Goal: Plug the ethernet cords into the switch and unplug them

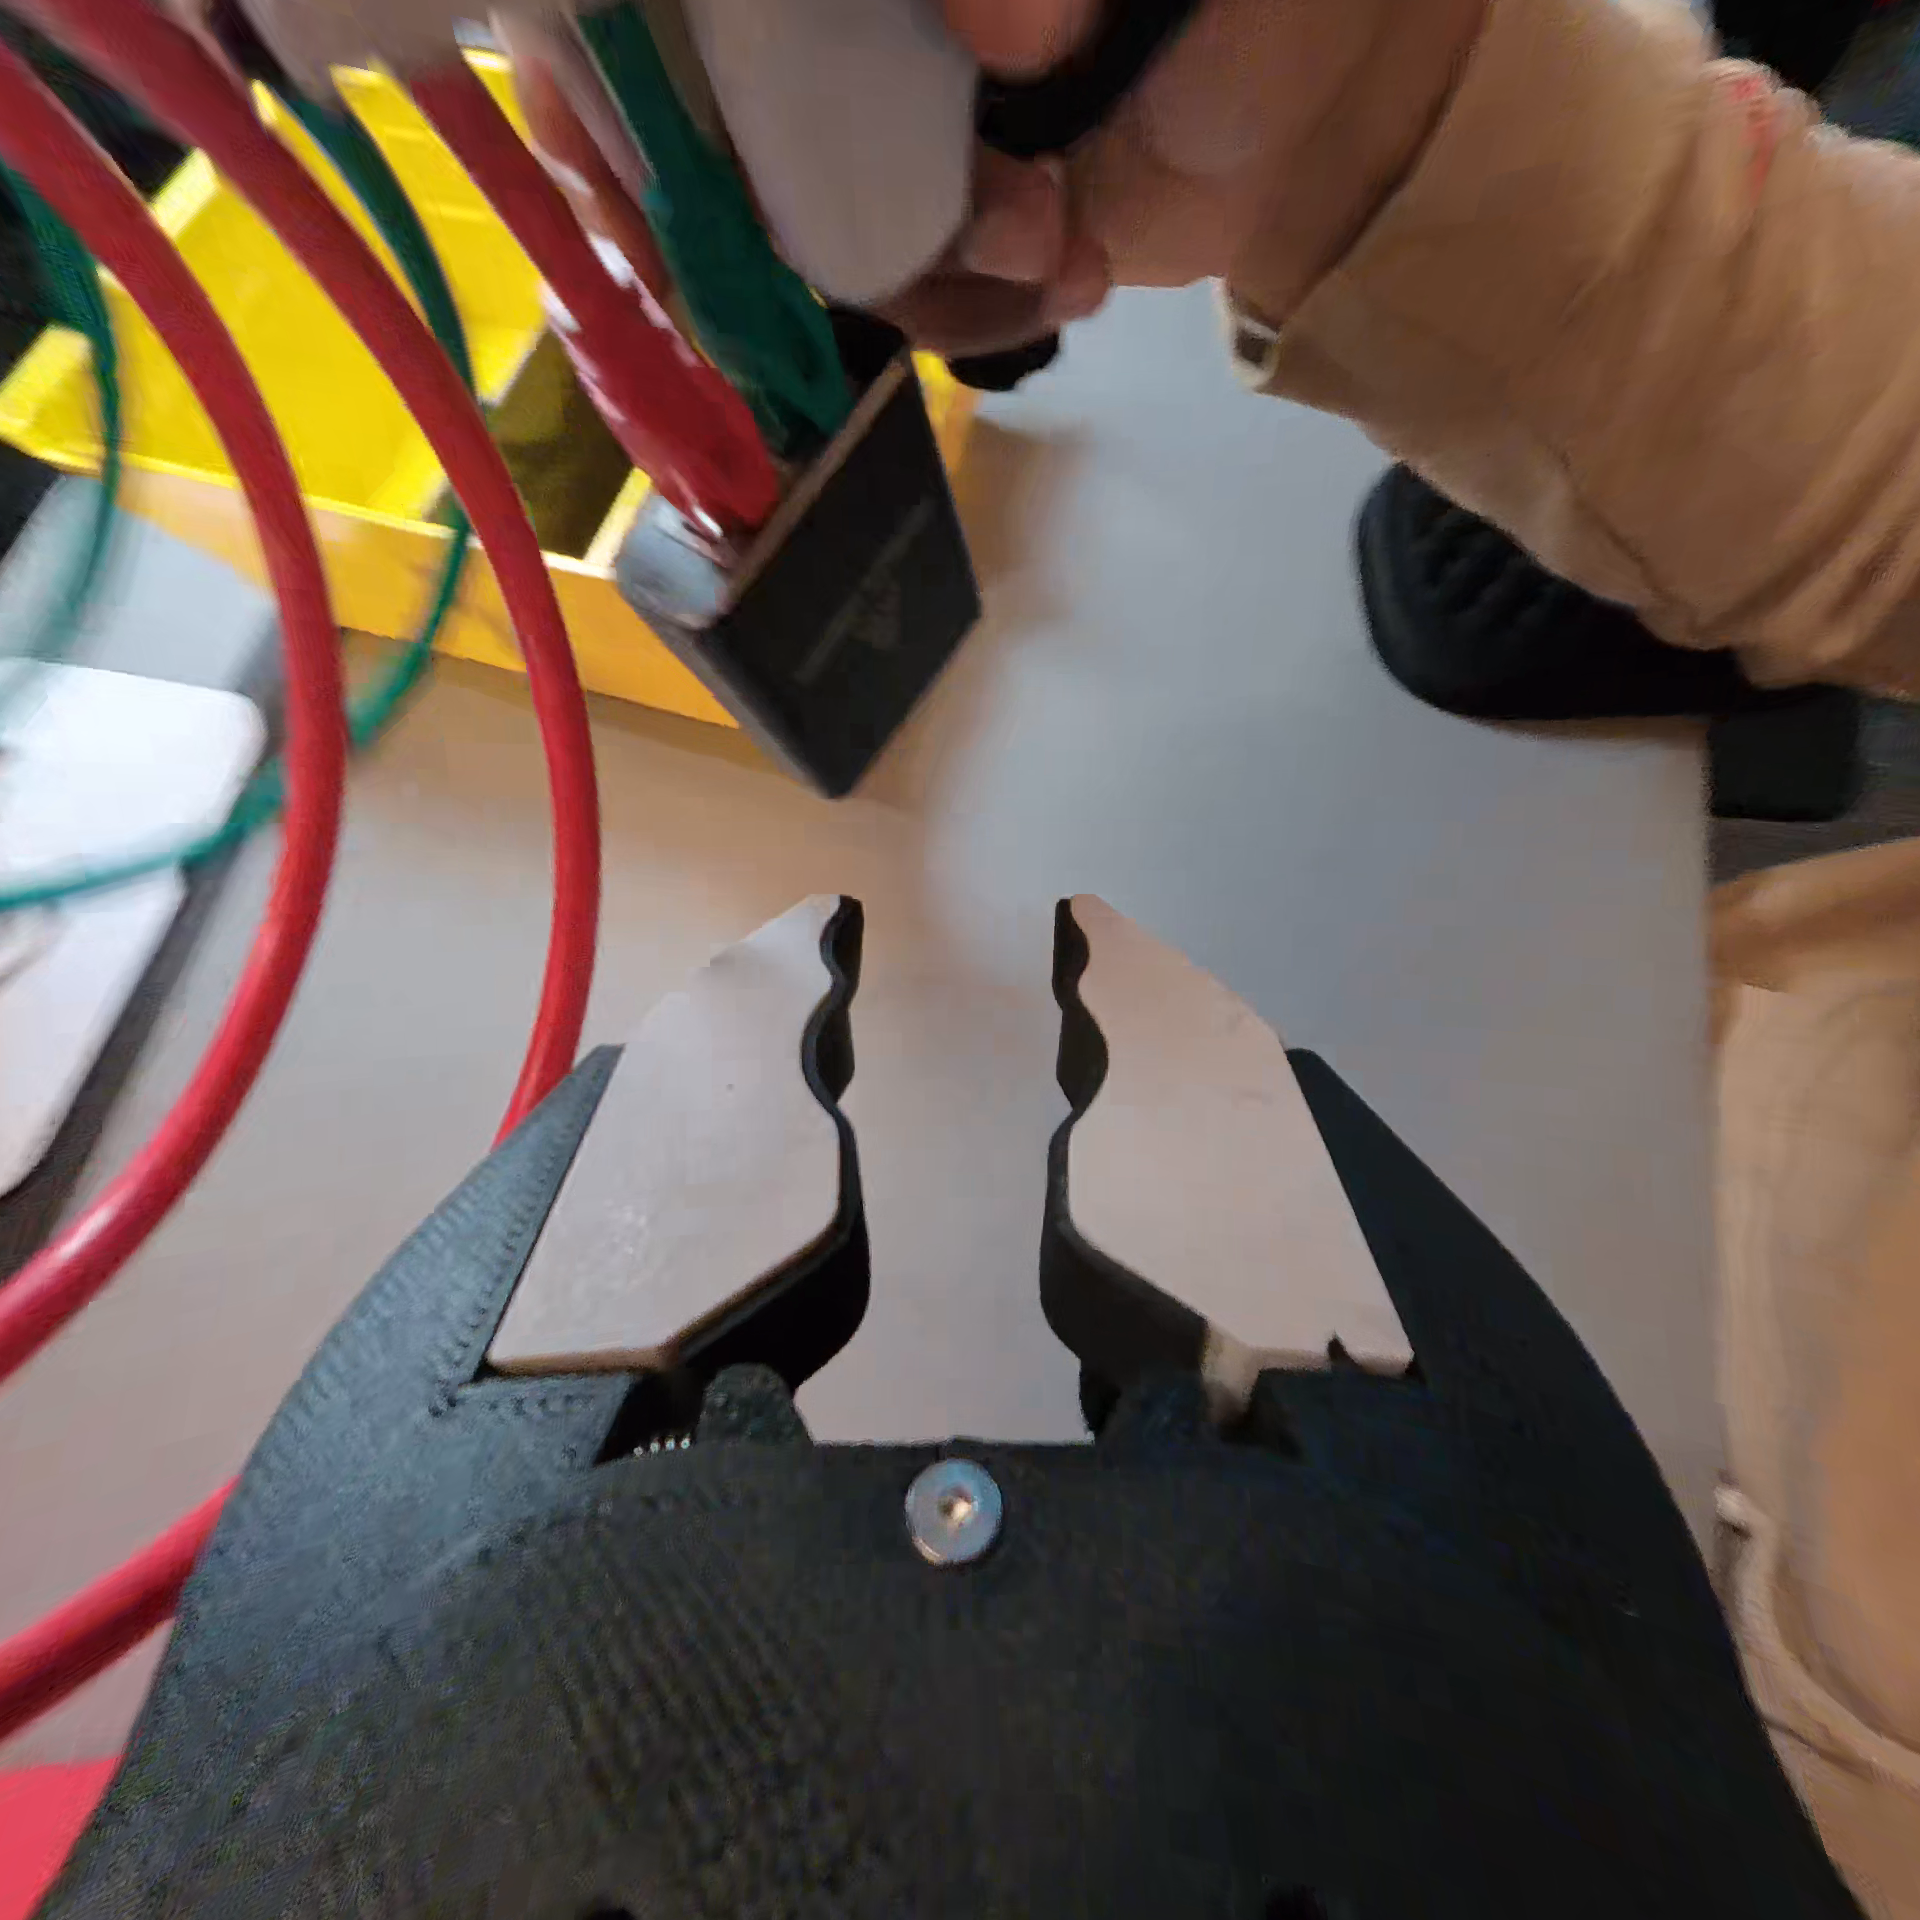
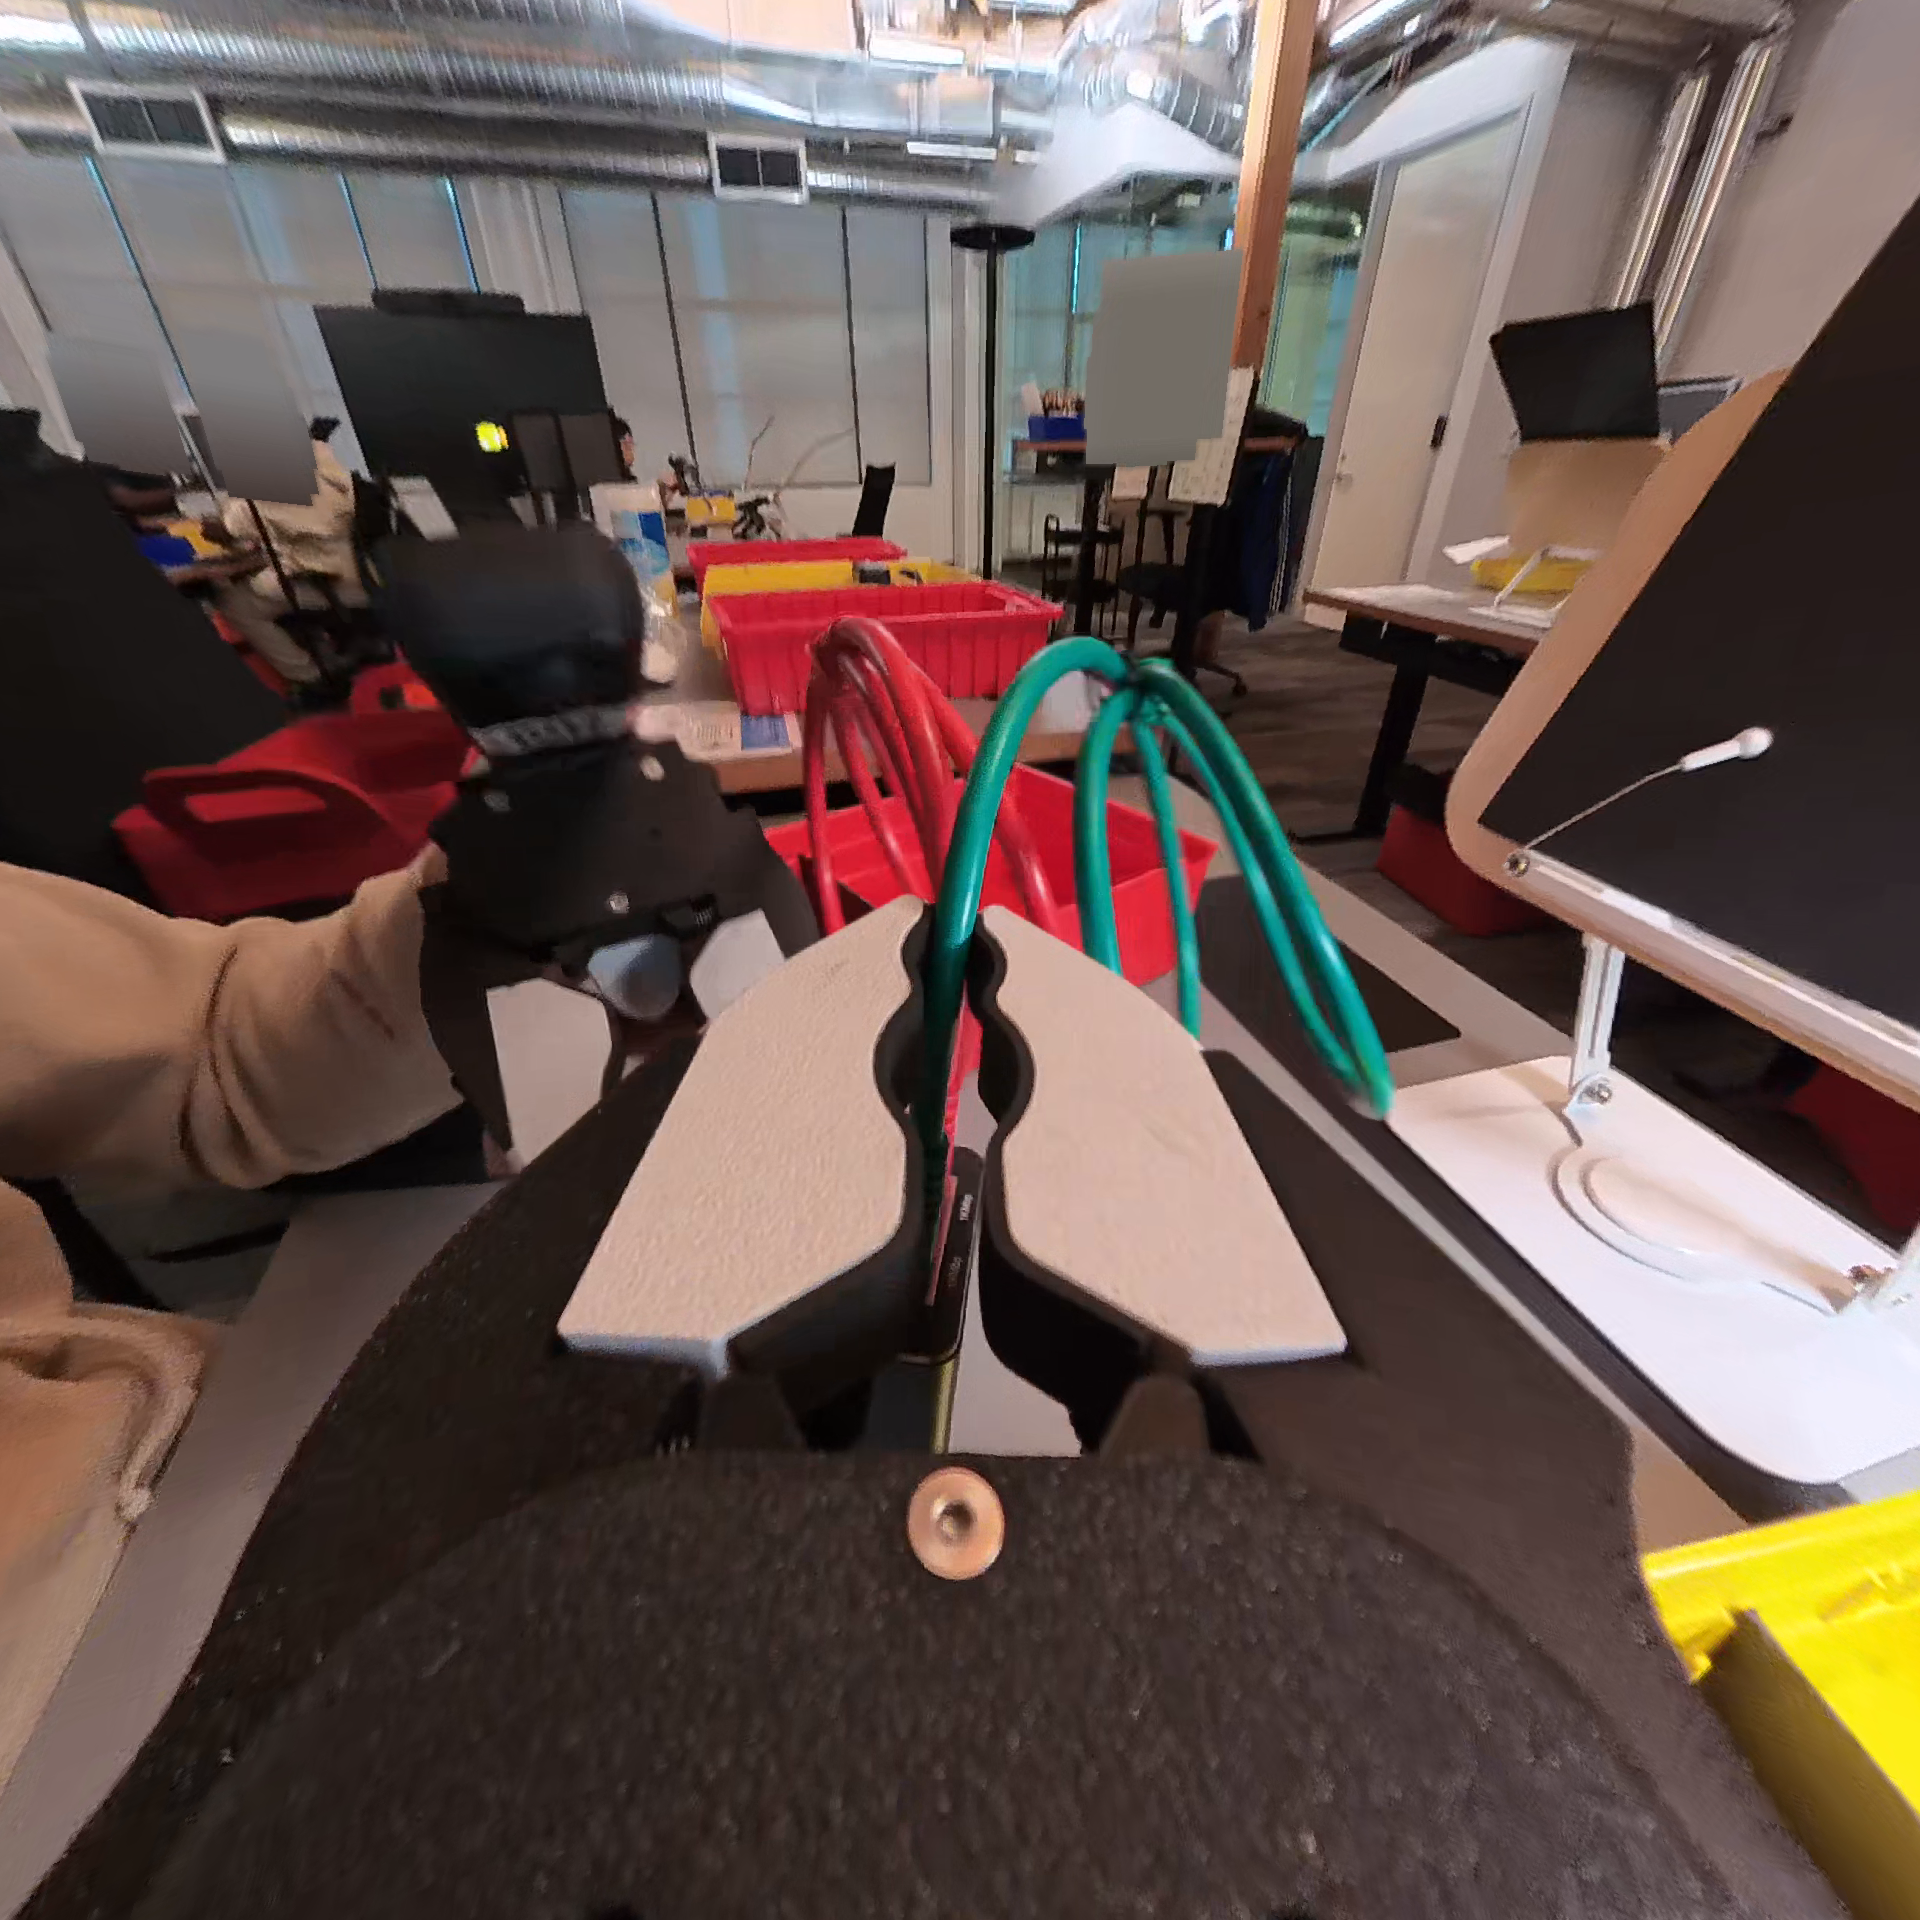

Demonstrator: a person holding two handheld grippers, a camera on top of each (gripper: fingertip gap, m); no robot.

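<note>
The black switch (image 1: 862,613) hangs tilted above the table, with a red cord (image 1: 665,384) and a green cord (image 1: 727,260) plugged into its top. My right gripper (image 2: 951,925) is shut on the green cord (image 2: 977,790) just above the switch (image 2: 961,1226), which shows as a thin black edge between the fingers. Its grey fingers (image 1: 831,156) show blurred in the left wrist view. Red cord loops (image 2: 883,707) rise beside the green ones. My left gripper (image 1: 956,914) is open and empty over the table, short of the switch; it also shows in the right wrist view (image 2: 582,862).
A yellow bin (image 1: 343,416) stands behind the switch. A red cord loop (image 1: 312,727) hangs at my left. A person's tan sleeve (image 1: 1558,364) is on the right. A white stand base (image 2: 1662,1195) and red bins (image 2: 894,634) lie beyond. The grey table (image 1: 1247,831) is below. Spacing between my two grippers at the tips: around 12 cm.
</note>
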